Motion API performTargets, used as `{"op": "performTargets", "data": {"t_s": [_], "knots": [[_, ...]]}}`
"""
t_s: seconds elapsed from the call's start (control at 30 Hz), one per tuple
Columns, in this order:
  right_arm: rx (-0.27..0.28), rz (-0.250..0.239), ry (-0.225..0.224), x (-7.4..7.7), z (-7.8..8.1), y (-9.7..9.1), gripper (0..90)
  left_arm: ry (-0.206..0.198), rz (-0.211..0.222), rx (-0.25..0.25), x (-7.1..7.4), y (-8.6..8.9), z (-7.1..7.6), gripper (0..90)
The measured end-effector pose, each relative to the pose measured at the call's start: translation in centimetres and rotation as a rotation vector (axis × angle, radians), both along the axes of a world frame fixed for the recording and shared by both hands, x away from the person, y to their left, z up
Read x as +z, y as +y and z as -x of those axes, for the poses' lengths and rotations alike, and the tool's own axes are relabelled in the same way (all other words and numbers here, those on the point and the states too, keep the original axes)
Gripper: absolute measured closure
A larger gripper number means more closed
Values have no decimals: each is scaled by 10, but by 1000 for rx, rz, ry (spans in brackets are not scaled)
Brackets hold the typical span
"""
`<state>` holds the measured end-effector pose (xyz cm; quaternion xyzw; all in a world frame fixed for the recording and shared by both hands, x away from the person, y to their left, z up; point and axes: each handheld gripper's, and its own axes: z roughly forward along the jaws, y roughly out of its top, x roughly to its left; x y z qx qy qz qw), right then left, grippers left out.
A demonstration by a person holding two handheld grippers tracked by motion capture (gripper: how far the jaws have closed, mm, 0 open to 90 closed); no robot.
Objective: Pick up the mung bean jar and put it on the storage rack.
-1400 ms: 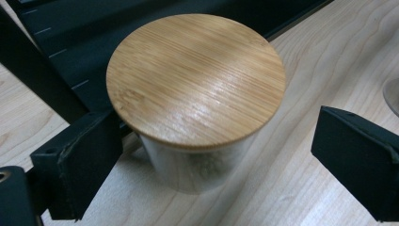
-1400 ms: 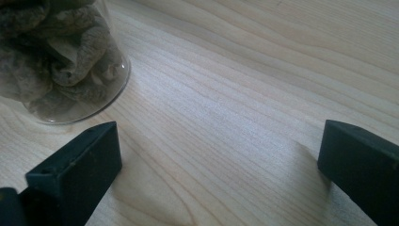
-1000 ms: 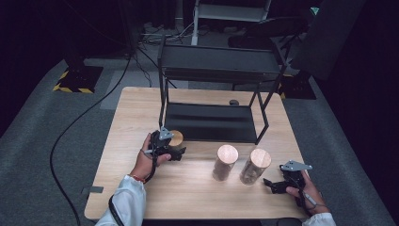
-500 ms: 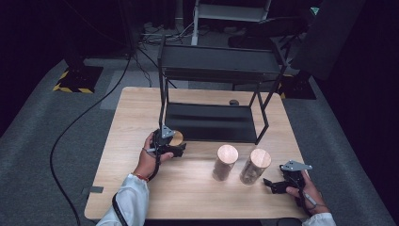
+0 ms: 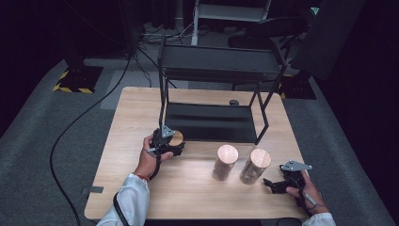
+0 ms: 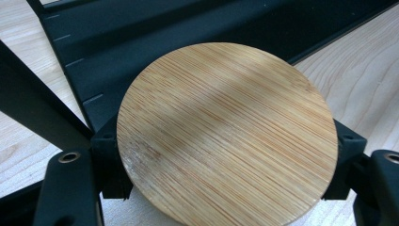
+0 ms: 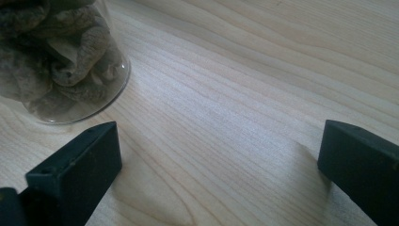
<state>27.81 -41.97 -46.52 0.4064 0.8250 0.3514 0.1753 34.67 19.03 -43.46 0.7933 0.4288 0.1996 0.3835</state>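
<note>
The right hand-held gripper (image 7: 219, 169) looks along its two black jaws, which stand wide apart, one at the lower left and one at the right edge, with nothing but bare wood between them. They hang low over the pale tabletop (image 7: 244, 94), whose grain runs slantwise across the picture. At the upper left a clear glass jar (image 7: 61, 61) stands on the wood, packed with brown, wrinkled dried pieces, its base just beyond the left jaw and apart from it.

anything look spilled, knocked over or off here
Nothing stands out. Both free jars stand upright with lids on, apart, on the table. The left tongs have just been closing and now clamp the third jar by the rack. The right tongs rest open.
</note>
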Motion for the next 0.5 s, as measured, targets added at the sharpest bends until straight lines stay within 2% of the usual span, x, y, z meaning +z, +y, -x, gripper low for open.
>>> {"op": "performTargets", "data": {"t_s": [0.5], "knots": [[0,0,0,0,0,0,0,-1,-13,5,2,-3,1,248]]}}
